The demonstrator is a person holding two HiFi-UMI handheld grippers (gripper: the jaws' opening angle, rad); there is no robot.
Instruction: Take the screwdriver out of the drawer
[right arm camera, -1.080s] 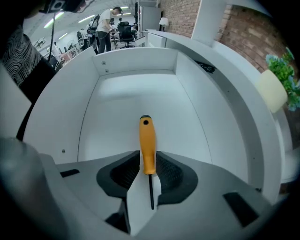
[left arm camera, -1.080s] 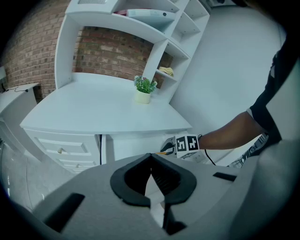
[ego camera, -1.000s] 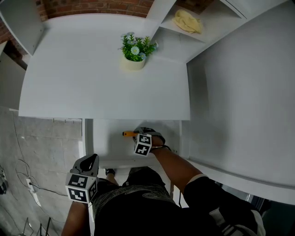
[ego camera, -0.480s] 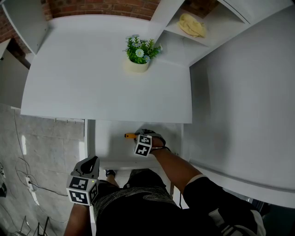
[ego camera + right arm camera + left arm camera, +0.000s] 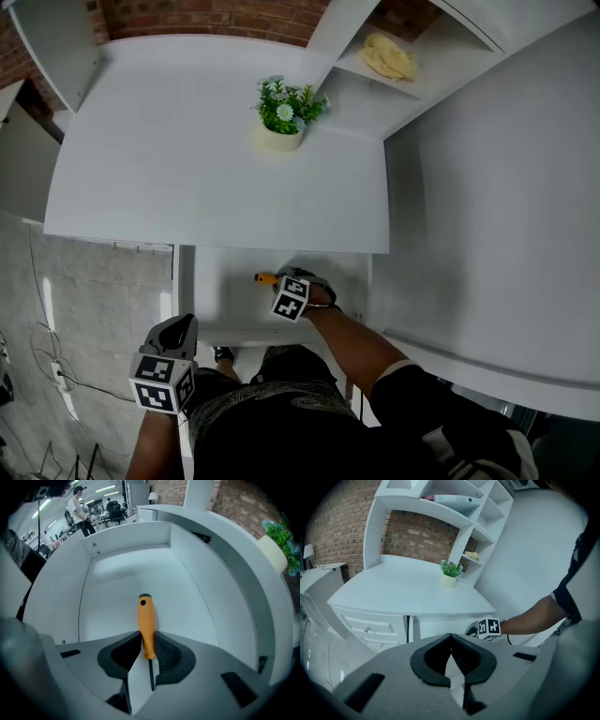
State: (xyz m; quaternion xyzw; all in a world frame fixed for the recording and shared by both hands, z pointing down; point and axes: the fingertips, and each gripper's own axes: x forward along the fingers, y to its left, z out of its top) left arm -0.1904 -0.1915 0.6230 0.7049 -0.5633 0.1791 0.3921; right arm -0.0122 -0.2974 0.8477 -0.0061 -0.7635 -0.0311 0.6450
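- The drawer (image 5: 220, 295) stands pulled out under the front edge of the desk (image 5: 206, 150), and that gap is the only way down to the tool.
- The screwdriver (image 5: 146, 620) lies flat on the drawer floor, near the middle. Its orange handle points away from your right gripper (image 5: 147, 641) and its thin shaft runs back between the jaws.
- You hold the right gripper pointing straight down into the drawer, with the jaws on either side of the handle, so the pads meet its two long sides.
- Those jaws have just been closing with the lower end of the handle between them. In the right gripper view both pads look to be against it, so it reads as a grip, though a light one, judging by how wide they stand.
- You grip the thick handle and not the shaft, which I judge the surer hold for a straight lift.
- Your left gripper (image 5: 176, 330) hangs outside the drawer's front left corner, tilted down, with its jaws together on nothing — kept clear of the right arm's way out.
- The screwdriver is not yet off the floor, so the lift remains to be done.
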